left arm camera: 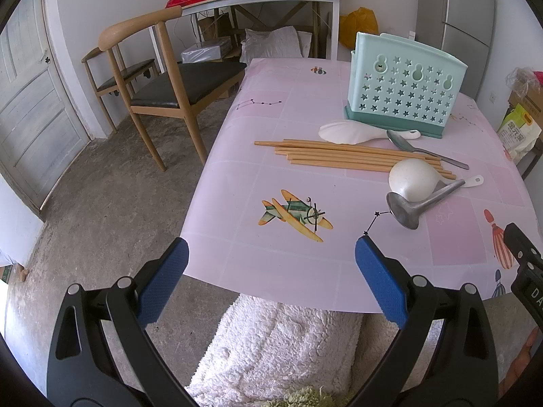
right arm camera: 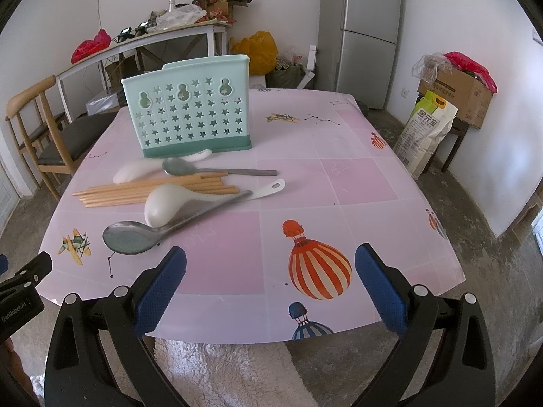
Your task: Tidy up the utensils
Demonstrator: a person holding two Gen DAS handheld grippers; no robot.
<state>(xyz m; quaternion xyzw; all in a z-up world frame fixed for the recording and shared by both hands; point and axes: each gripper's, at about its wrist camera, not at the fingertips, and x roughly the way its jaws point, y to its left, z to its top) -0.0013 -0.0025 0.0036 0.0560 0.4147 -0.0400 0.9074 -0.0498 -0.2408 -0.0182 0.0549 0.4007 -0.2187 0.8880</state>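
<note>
Both the left hand-held gripper point(left arm camera: 271, 271) and right hand-held gripper point(right arm camera: 270, 273) gape wide, empty, at the surface's point(right arm camera: 305, 183) near edge. Nothing sorted yet: utensils point(right arm camera: 176, 196) lie mid-surface before the caddy point(right arm camera: 190, 115). Next, probably reach for one.

"GenRobot.AI" on left tongs point(right arm camera: 20, 305), "金元宝" on bag point(right arm camera: 428, 132)

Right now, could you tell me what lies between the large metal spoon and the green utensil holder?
In the right wrist view, between the large metal spoon and utensil holder lie a white ladle, chopsticks, a smaller metal spoon and a white spoon.
</note>
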